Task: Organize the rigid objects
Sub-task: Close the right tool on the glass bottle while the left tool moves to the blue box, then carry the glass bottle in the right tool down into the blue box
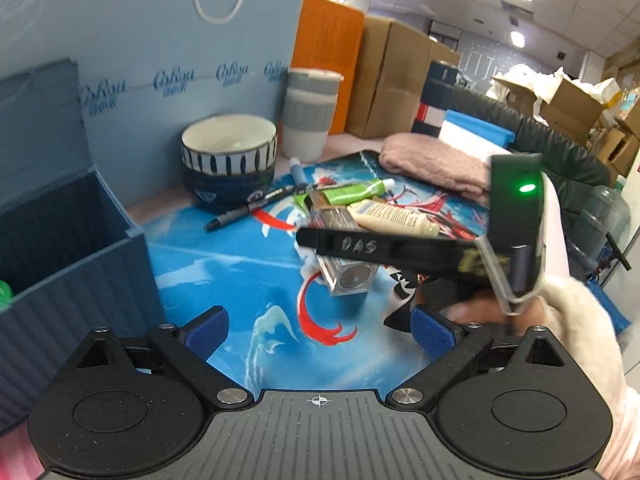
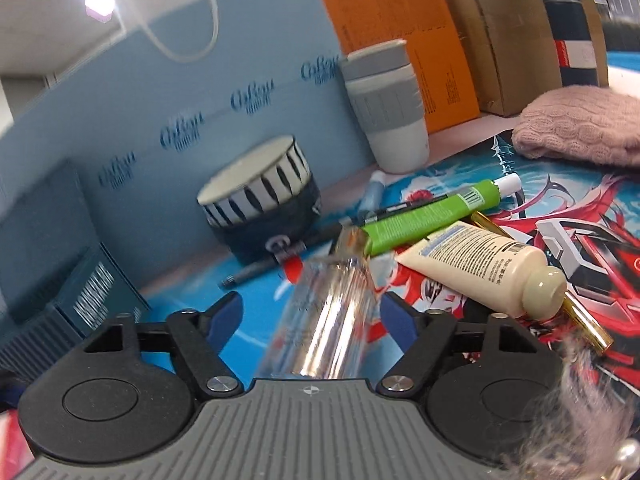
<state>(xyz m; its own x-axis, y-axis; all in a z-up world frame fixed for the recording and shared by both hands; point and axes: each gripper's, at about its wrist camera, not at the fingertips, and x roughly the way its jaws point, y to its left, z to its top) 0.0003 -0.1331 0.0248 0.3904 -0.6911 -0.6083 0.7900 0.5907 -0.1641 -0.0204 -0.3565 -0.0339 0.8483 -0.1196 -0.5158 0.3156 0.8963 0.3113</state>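
Note:
A clear square bottle [image 2: 332, 304] lies between the blue pads of my right gripper [image 2: 312, 320], whose jaws stand apart around it without closing on it. In the left wrist view the same bottle [image 1: 344, 256] lies on the blue printed mat [image 1: 224, 264] under the right gripper's black body [image 1: 400, 246]. A green tube [image 2: 432, 212], a cream tube [image 2: 488, 264], a gold stick [image 2: 584, 320] and a black pen [image 1: 248, 206] lie piled beside it. My left gripper [image 1: 316, 332] is open and empty above the mat. A dark blue ribbed bin [image 1: 60, 248] stands at the left.
A striped ceramic bowl [image 1: 230, 160] and a grey-banded white cup [image 1: 310, 114] stand at the back. A pink knitted cloth [image 1: 436, 168] lies at the right. A light blue bag [image 1: 160, 40], an orange box and cardboard boxes line the back.

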